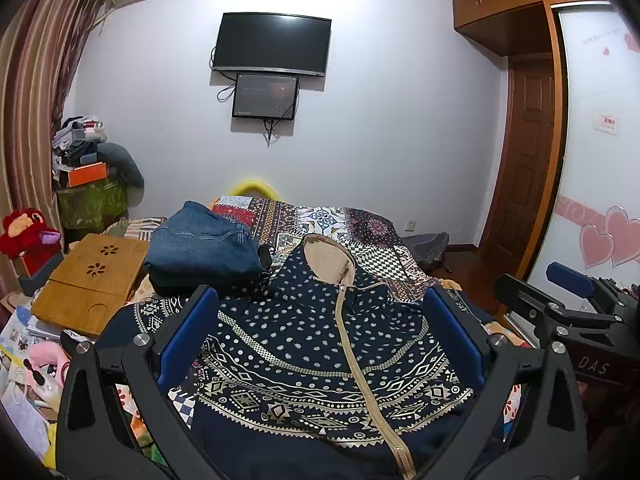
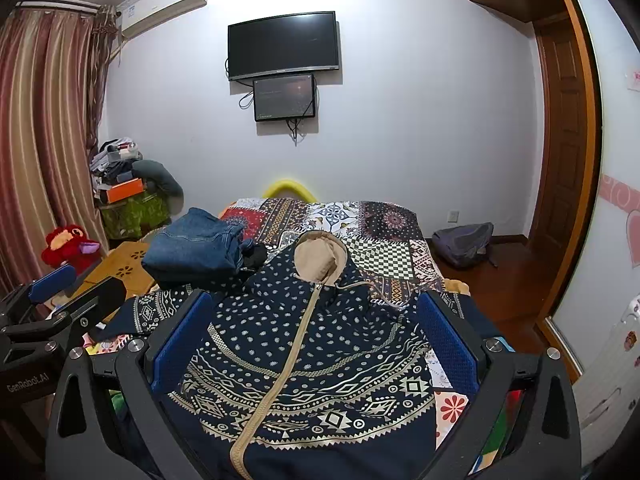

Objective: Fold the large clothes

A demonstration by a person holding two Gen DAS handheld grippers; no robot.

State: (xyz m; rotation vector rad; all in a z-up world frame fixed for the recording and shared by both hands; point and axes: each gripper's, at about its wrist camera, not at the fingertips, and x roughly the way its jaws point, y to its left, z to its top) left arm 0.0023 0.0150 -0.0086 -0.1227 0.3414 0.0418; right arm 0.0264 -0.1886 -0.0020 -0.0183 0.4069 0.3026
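From the left wrist camera, the left gripper point(image 1: 320, 340) hangs over the bed point(image 1: 376, 236) with its jaws spread wide and nothing between the blue pads point(image 1: 188, 332). A navy patterned hooded jacket point(image 1: 304, 344) lies face up on the patchwork cover, spread flat below and ahead of the jaws, its long axis running from 6 o'clock up to the tan-lined hood point(image 1: 326, 258) at 12 o'clock. The beige zipper point(image 1: 352, 344) follows that line, a little toward 1 o'clock of the jaws' centre. A stack of folded jeans point(image 1: 204, 246) sits at 11 o'clock, just beside the jacket's shoulder, and a wooden lap tray point(image 1: 92, 284) lies at 9 o'clock. The right gripper point(image 1: 572, 292) shows at 3 o'clock, level with this one. From the right wrist camera, the right gripper point(image 2: 316, 340) also stands wide open and empty above the jacket point(image 2: 304, 352), with the zipper point(image 2: 280, 360) slanting from 7 o'clock up to the hood point(image 2: 318, 256) at 12 o'clock. The left gripper point(image 2: 60, 296) appears at 9 o'clock. Each tool seems equally near the cloth, so the jacket's left sleeve probably falls to the left gripper and its other side to the right; a fold across the zipper line looks like the coming step.
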